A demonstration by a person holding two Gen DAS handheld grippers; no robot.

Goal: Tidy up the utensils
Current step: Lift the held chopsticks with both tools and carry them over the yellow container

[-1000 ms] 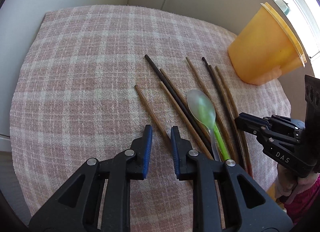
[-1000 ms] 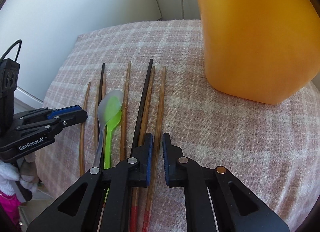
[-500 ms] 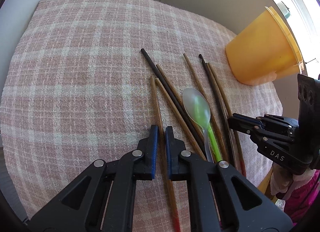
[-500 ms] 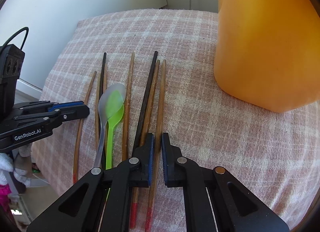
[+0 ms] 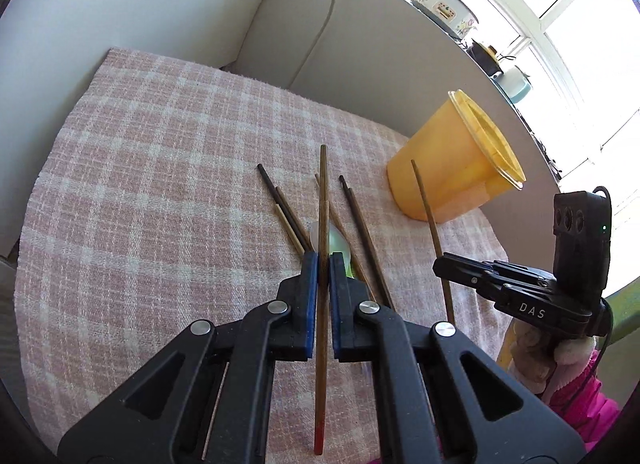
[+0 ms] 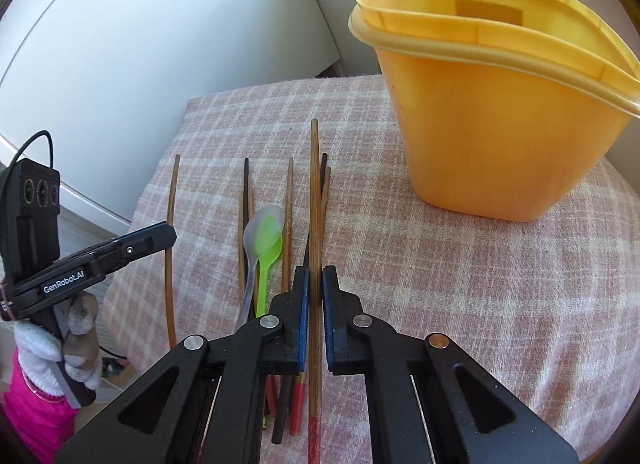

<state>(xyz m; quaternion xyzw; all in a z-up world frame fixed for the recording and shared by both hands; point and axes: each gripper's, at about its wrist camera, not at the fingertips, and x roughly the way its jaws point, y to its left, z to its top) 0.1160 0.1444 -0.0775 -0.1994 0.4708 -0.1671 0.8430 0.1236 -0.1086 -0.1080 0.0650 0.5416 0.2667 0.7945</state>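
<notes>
My left gripper (image 5: 322, 264) is shut on a brown chopstick (image 5: 322, 192) and holds it lifted above the checked cloth. My right gripper (image 6: 315, 278) is shut on another brown chopstick (image 6: 315, 192), also raised; it shows in the left wrist view (image 5: 428, 216) too. Several chopsticks (image 6: 288, 204) and two stacked spoons, clear and green (image 6: 266, 236), lie on the cloth. The orange cup (image 6: 492, 124) stands upright at the right, its mouth open.
The pink checked cloth (image 5: 160, 184) covers a small table with edges close at left and front. A white wall and a grey panel stand behind. A window ledge with kitchen items lies far right.
Both grippers have closed on a chopstick each and lifted them off the cloth. Both cameras have risen, so the cup's open mouth now shows.
</notes>
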